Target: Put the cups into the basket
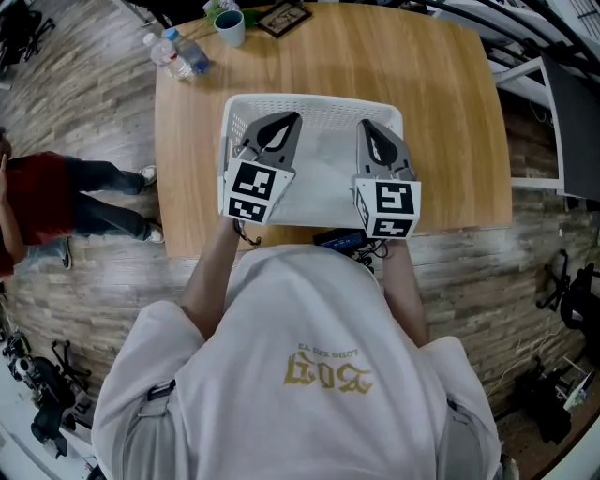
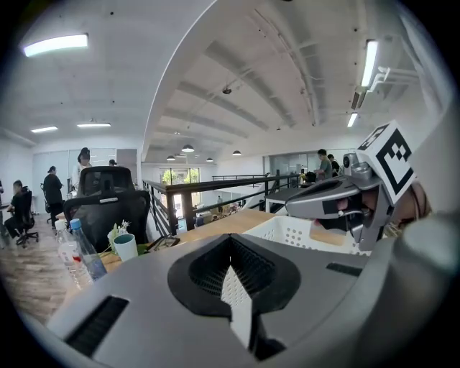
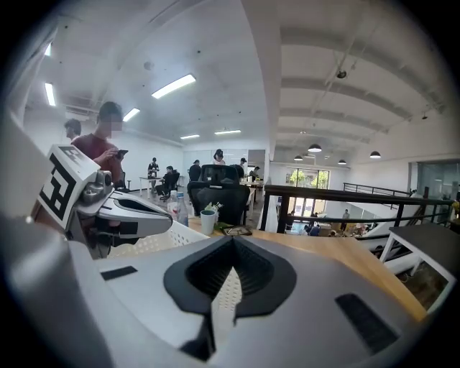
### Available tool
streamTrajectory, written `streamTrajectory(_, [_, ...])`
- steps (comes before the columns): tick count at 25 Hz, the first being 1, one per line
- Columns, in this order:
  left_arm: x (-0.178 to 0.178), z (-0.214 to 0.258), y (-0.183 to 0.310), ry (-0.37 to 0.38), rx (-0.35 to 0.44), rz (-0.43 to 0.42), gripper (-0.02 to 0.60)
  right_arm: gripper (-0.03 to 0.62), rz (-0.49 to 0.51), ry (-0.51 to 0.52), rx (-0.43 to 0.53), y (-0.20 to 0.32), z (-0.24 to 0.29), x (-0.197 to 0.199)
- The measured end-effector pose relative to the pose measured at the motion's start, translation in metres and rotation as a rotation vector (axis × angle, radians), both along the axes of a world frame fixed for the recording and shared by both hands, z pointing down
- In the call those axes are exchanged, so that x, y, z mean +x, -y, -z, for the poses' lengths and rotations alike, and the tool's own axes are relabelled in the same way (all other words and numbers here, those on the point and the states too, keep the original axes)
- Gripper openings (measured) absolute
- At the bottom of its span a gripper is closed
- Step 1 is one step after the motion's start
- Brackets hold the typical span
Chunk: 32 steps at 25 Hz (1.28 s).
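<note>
White basket (image 1: 319, 101) on a wooden table (image 1: 450, 122), with the left gripper (image 1: 278, 127) and right gripper (image 1: 372, 133) held side by side above it, each with jaws together and empty. A teal cup (image 1: 231, 26) stands well beyond the basket's far-left corner.

1. I see the basket (image 1: 314, 105) as matt white perforated plastic.
2. The table (image 1: 441, 122) is smooth pale wood.
3. At eleven o'clock, the bottles (image 1: 178, 54) look clear, glossy plastic.
4. The cup (image 1: 231, 26) beside them looks glossy.

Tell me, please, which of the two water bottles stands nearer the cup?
The blue-capped bottle, next to the cup; the white-capped bottle stands beyond it, closer to the table's edge.
</note>
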<state>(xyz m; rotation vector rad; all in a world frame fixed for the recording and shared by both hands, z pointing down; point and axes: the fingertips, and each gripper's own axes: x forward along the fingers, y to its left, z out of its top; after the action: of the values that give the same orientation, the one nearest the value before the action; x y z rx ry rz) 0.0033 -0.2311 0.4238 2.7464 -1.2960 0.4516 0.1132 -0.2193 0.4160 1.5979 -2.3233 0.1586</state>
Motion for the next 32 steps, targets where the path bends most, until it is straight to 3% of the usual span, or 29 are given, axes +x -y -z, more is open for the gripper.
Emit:
streamTrajectory(7, [-0.008, 0.024, -0.005, -0.052, 0.036, 0.028, 0.008, 0.012, -0.013, 0.044, 0.048, -0.007, 0.023, 0.003])
streamTrajectory(15, [-0.013, 0.053, -0.008, -0.048, 0.165, 0.103, 0.008, 0.011, -0.037, 0.086, 0.086, -0.026, 0.038, 0.008])
streamTrajectory(32, [-0.002, 0.048, -0.015, -0.042, 0.145, 0.050, 0.008, 0.011, -0.054, 0.113, 0.097, -0.031, 0.043, 0.014])
